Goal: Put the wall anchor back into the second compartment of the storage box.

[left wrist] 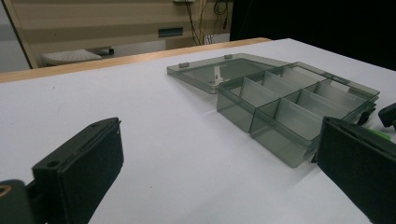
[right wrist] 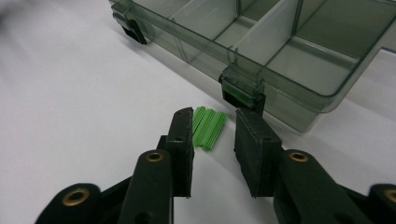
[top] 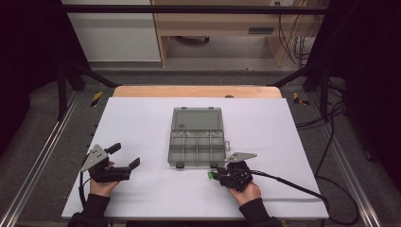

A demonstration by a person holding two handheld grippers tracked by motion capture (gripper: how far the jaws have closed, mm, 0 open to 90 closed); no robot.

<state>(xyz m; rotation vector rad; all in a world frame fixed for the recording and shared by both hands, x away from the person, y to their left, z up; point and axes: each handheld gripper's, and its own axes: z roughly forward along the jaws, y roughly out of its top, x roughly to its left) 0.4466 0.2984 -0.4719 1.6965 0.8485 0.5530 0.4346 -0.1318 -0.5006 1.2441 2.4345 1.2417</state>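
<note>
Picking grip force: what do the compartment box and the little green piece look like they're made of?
Compartment box: looks like hard, smoke-tinted clear plastic, glossy; the dividers and table show through its walls. Green piece: probably moulded plastic, matte, with lengthwise ribs; it could be several thin pieces bundled, too small to tell. It lies between the right gripper's jaws.

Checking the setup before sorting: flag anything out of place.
One green ribbed piece lies loose on the white table, outside the open organizer box, between the right gripper's parted jaws. Nothing else stands out.
</note>
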